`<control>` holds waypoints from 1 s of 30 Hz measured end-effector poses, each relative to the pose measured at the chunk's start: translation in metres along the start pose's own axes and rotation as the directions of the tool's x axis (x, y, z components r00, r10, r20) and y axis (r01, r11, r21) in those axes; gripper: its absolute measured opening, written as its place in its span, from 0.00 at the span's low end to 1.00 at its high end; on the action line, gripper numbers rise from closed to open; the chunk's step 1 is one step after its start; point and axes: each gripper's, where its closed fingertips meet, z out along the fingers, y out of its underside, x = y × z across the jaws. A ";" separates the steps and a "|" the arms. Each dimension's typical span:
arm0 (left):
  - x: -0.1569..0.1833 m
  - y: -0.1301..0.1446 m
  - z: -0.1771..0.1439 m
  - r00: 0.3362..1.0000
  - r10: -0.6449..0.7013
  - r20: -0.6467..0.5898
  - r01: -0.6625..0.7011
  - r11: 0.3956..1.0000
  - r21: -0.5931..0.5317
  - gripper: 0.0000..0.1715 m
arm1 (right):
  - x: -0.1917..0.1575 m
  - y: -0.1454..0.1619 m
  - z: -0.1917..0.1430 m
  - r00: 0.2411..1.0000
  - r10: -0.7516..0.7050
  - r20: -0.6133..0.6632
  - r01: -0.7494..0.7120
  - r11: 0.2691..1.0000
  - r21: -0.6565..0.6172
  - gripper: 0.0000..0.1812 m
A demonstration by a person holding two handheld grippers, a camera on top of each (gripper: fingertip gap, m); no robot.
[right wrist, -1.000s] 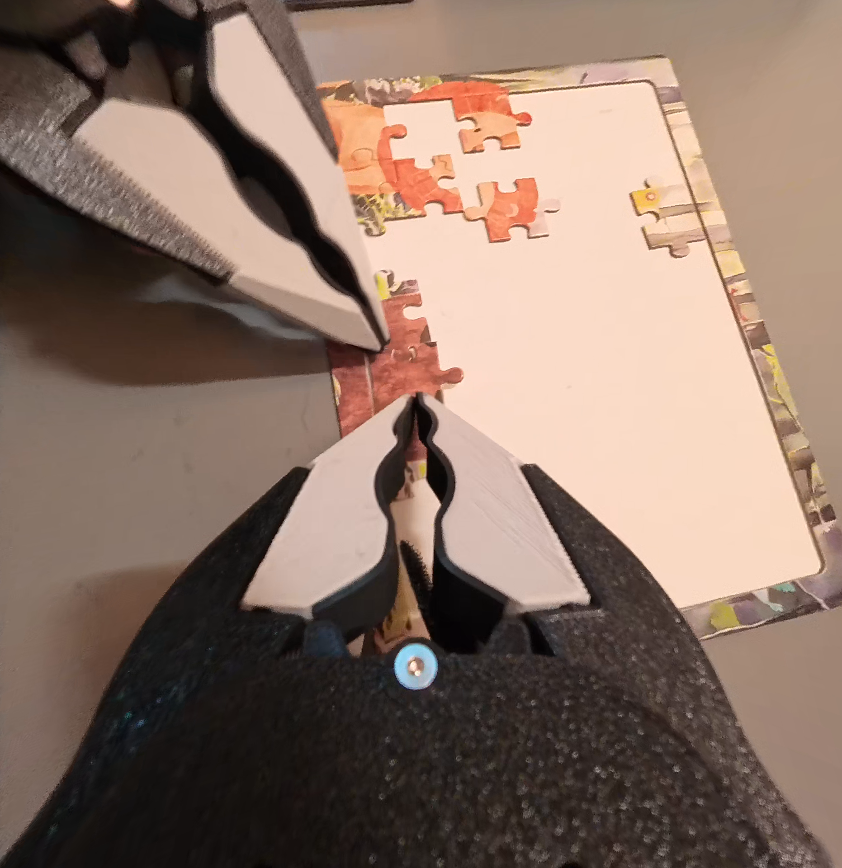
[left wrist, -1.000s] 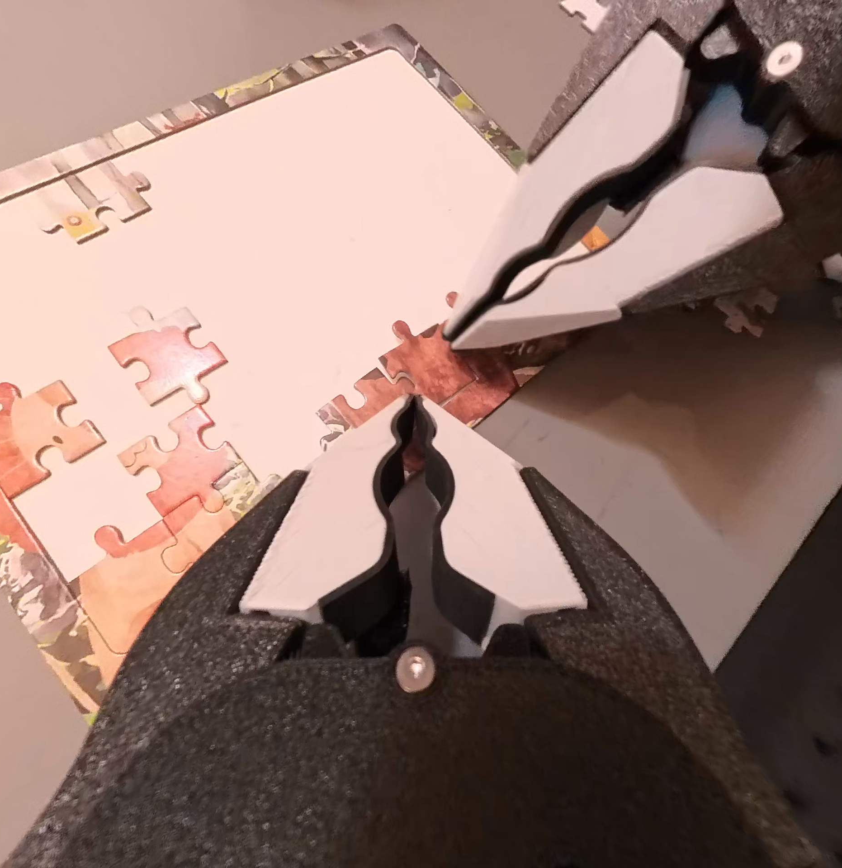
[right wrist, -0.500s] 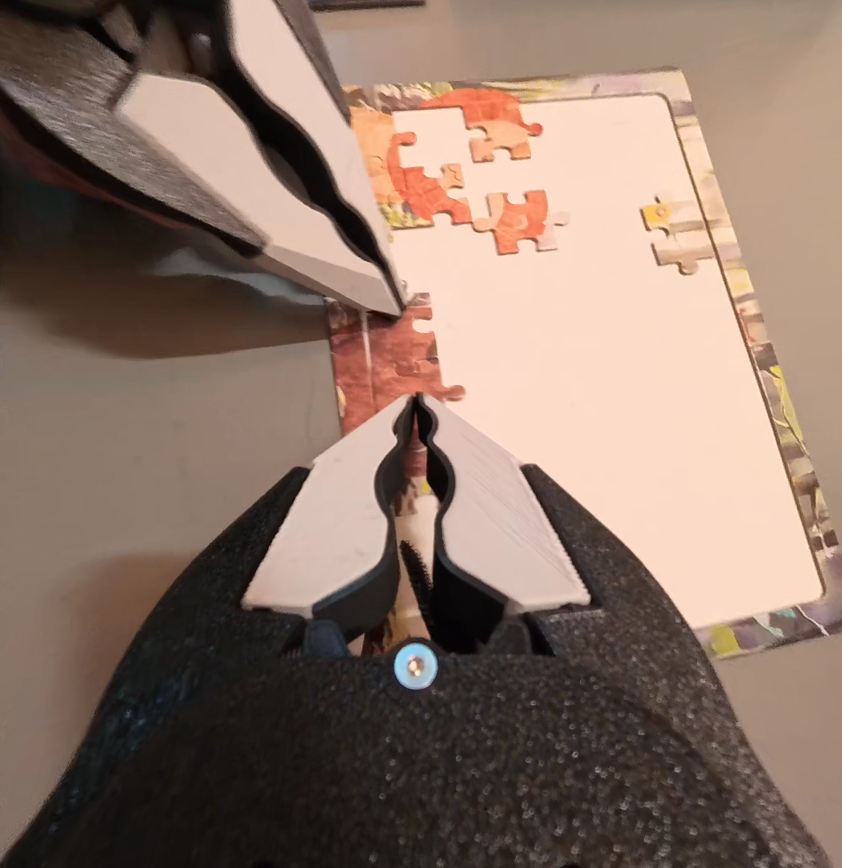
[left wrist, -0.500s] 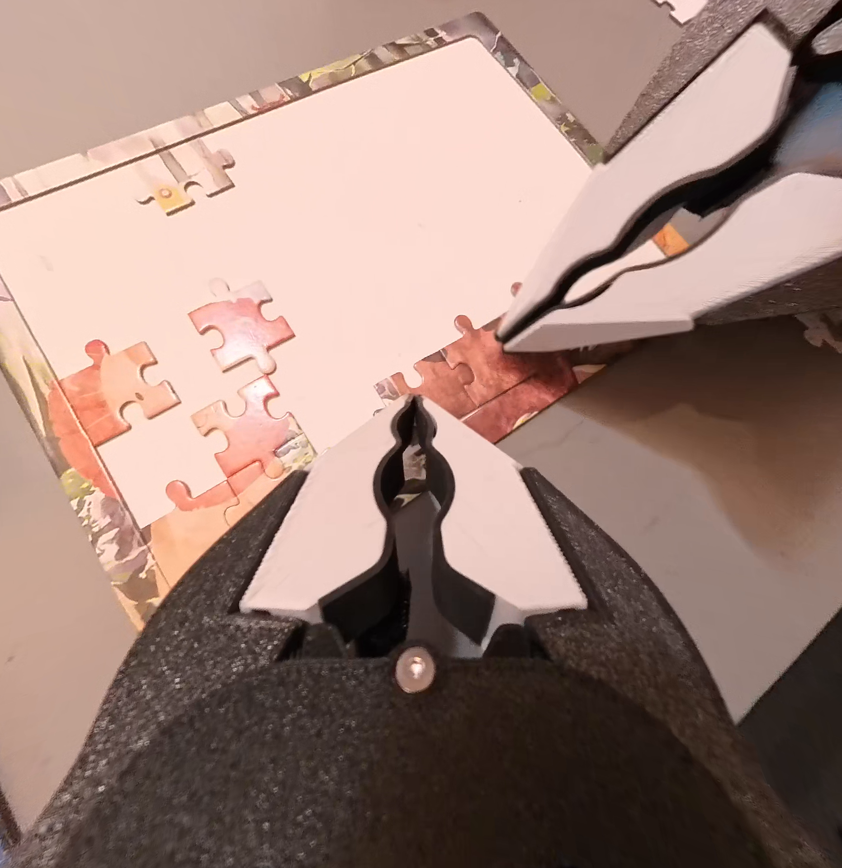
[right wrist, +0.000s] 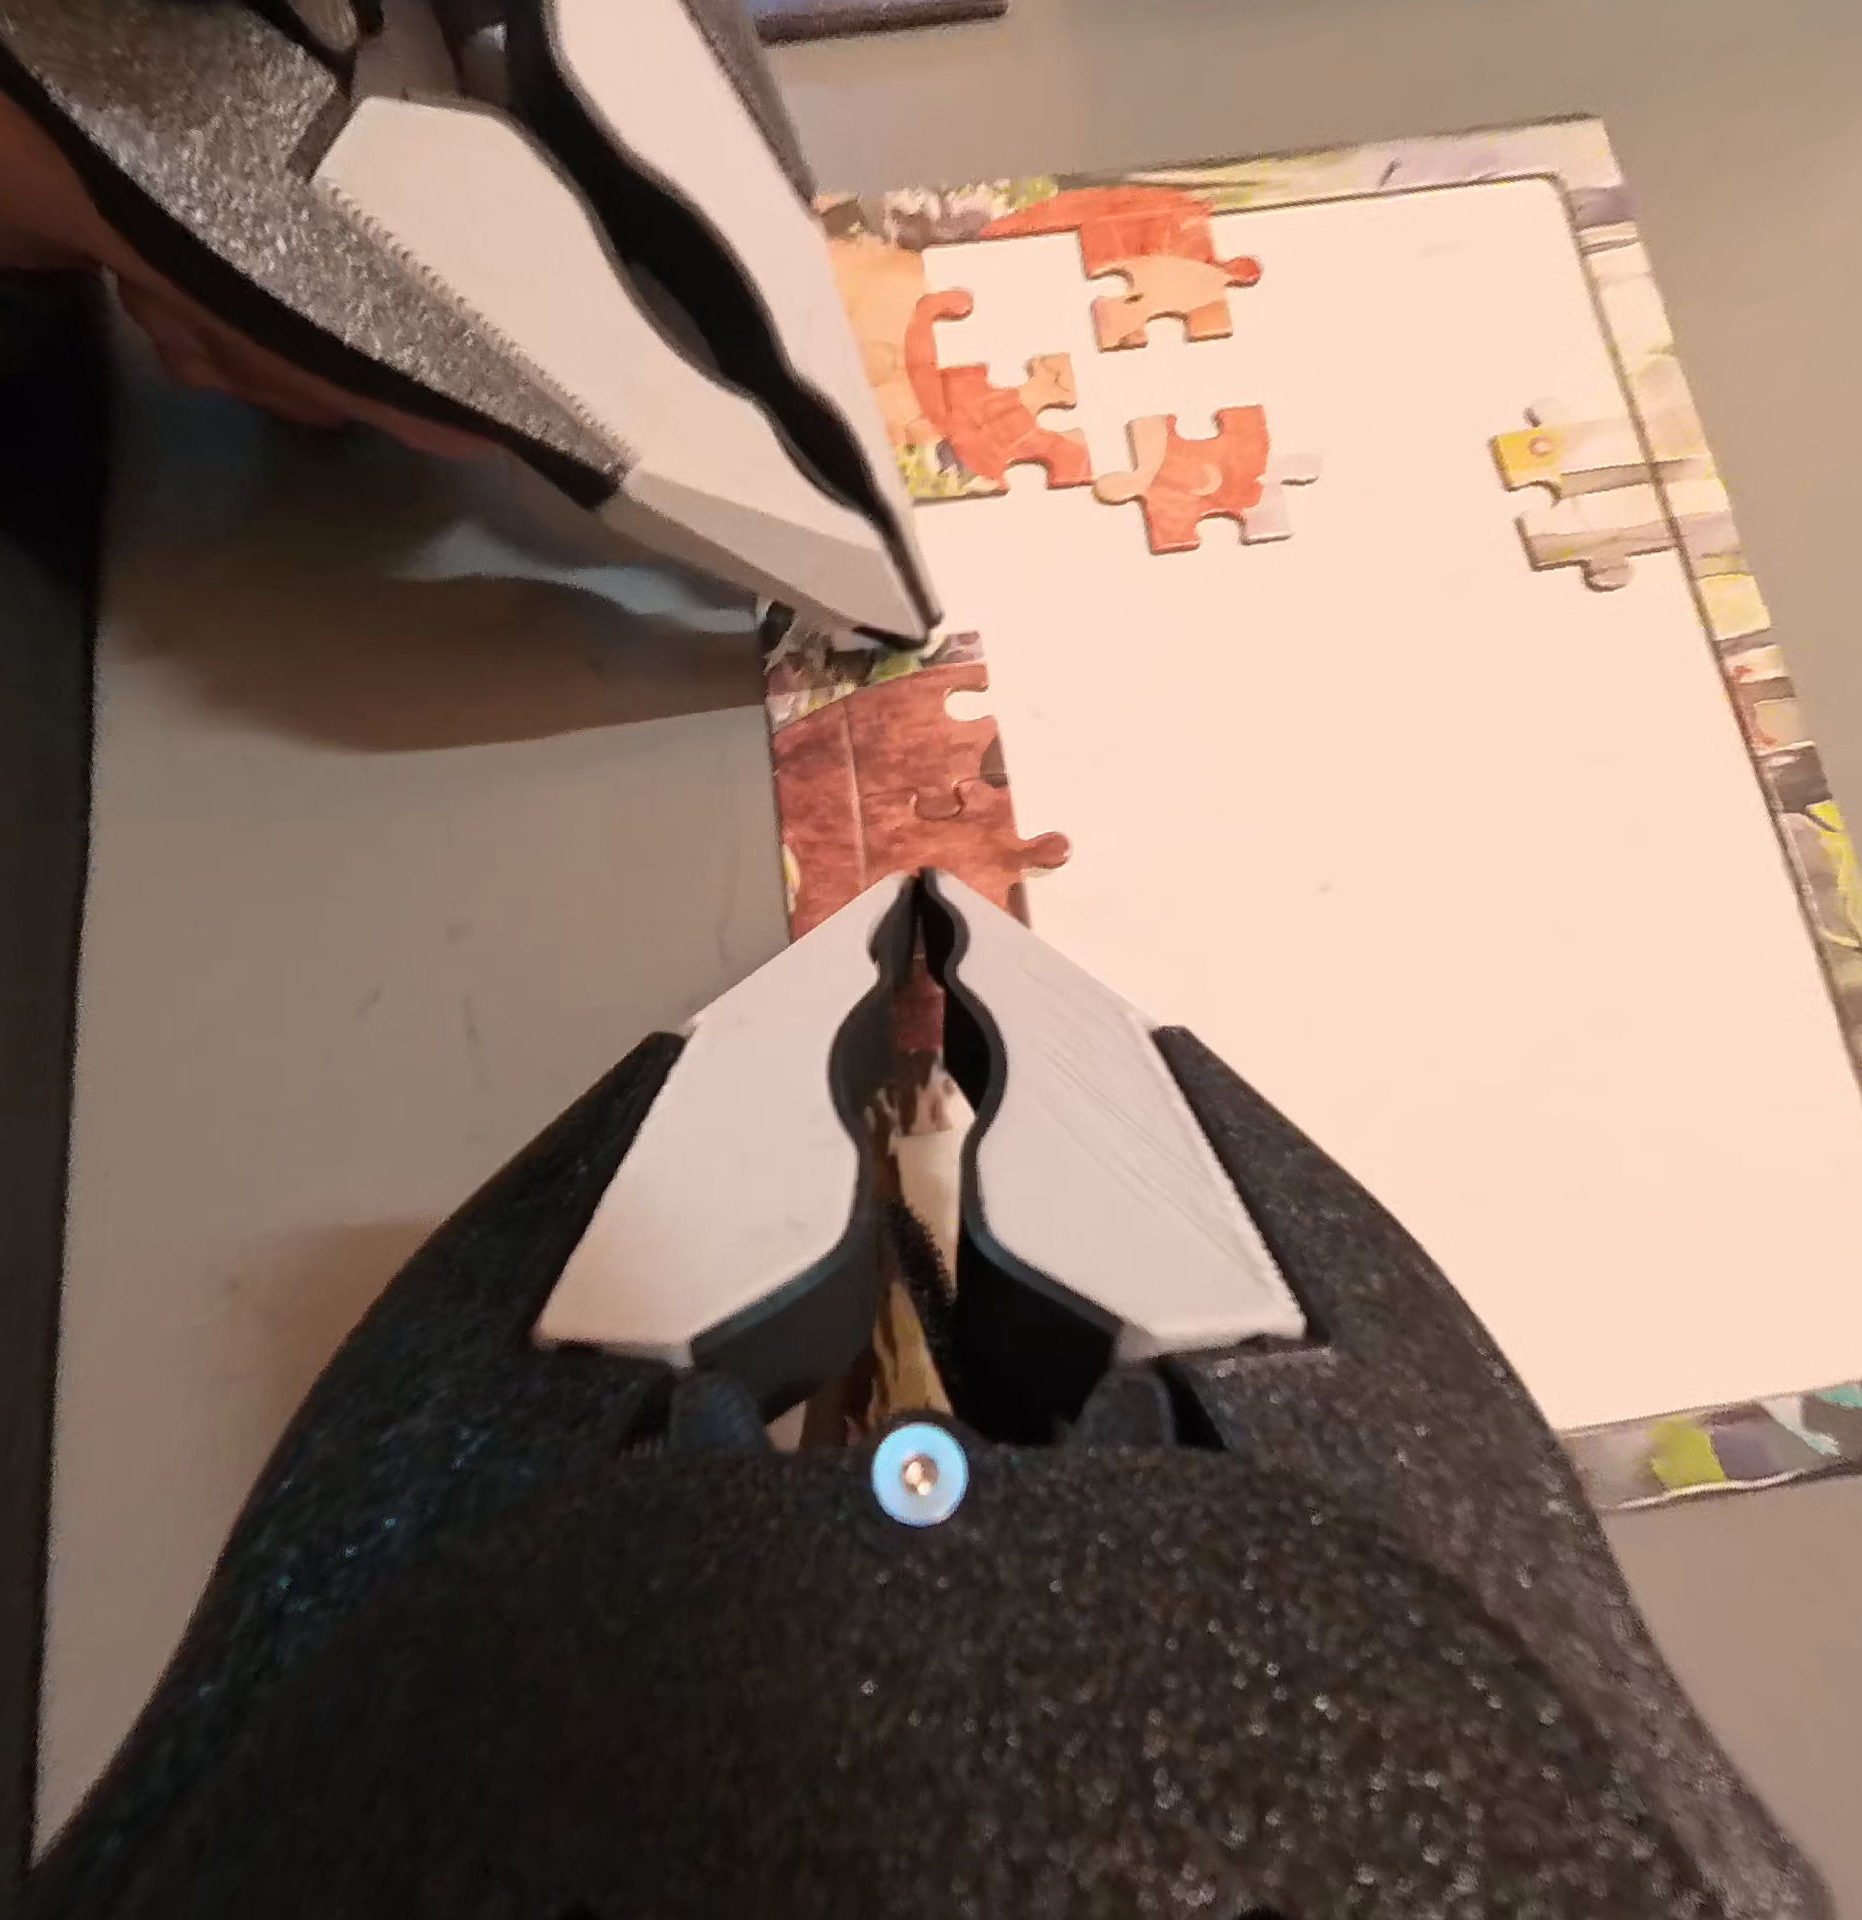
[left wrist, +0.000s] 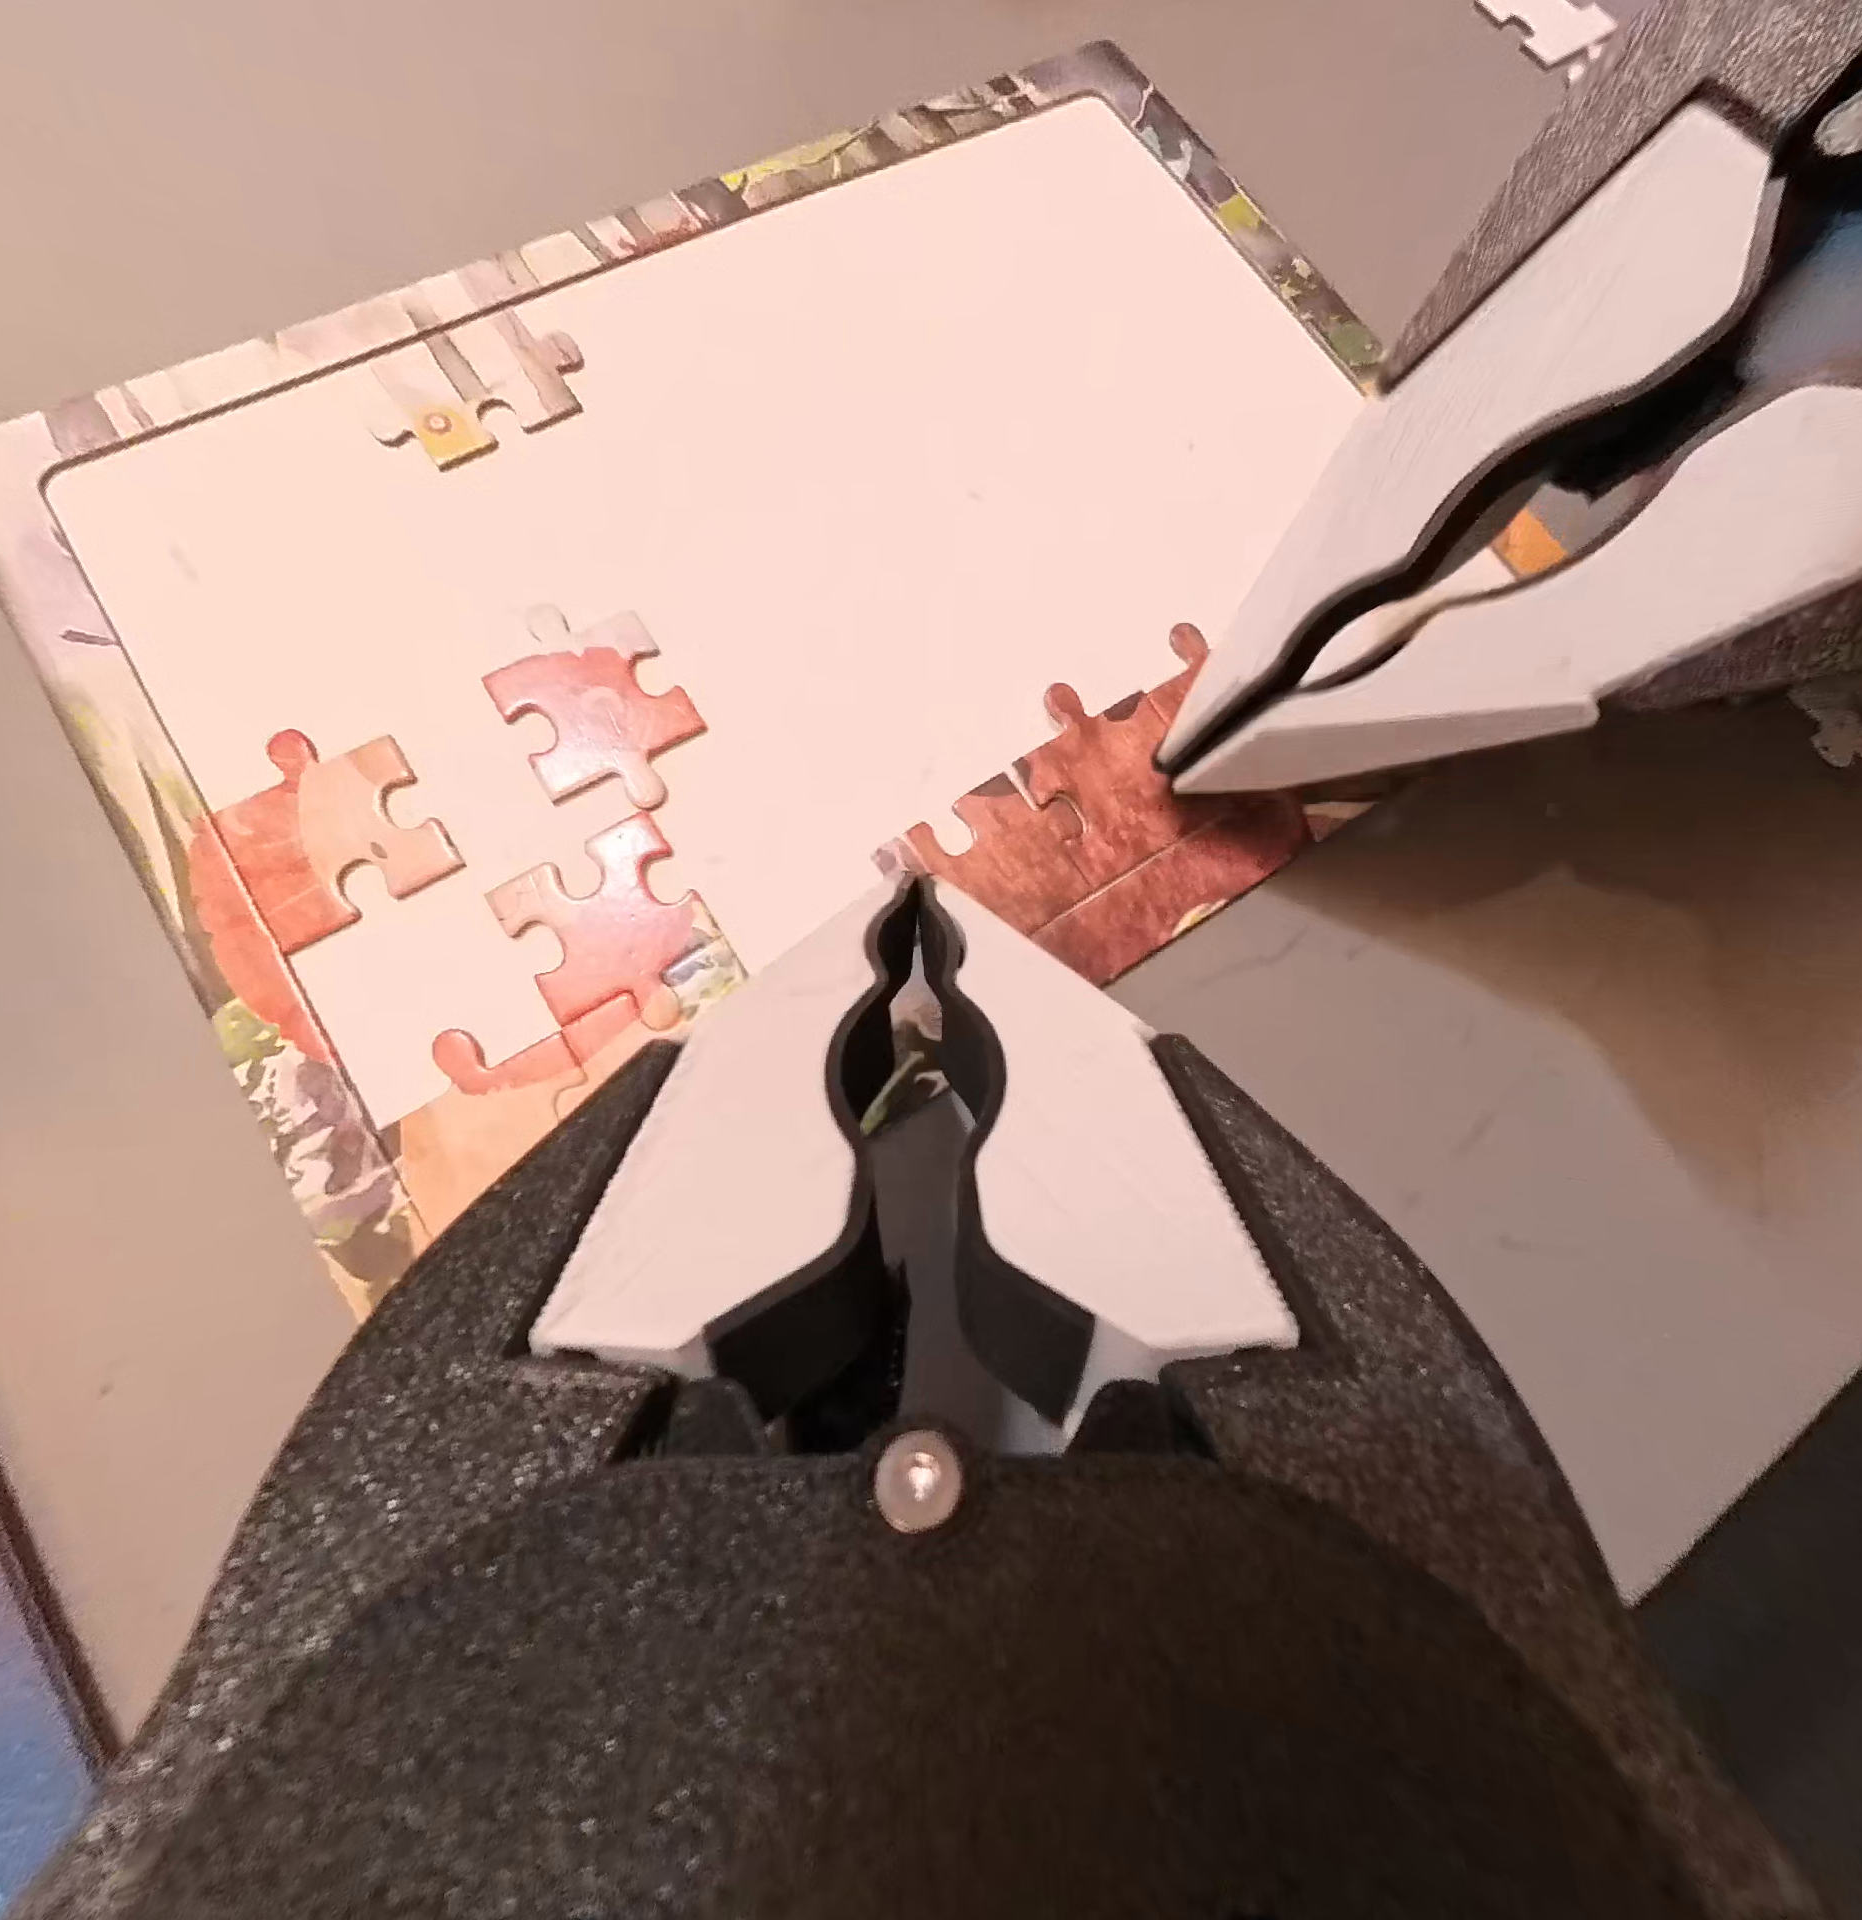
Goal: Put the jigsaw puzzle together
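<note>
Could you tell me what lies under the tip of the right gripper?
The right gripper points at joined brown pieces seated at the puzzle tray's edge. The jaws cover the pieces further along that edge.

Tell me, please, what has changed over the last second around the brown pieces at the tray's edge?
The left gripper drew back from the puzzle tray, so more of the tray shows. The right gripper kept its tip on the brown pieces. Both grippers' jaws stayed shut, nothing was taken or released, and the placed pieces did not shift.
</note>
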 end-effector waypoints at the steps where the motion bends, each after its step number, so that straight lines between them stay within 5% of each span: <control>1: -0.002 0.000 0.000 1.000 -0.002 0.005 0.002 1.000 -0.003 0.00 | 0.005 -0.002 0.000 1.000 0.014 -0.019 -0.013 1.000 0.008 0.00; 30: 0.000 0.003 0.002 1.000 0.005 0.003 -0.005 1.000 -0.011 0.00 | 0.008 0.000 0.004 0.999 0.030 -0.043 -0.031 0.999 -0.035 0.00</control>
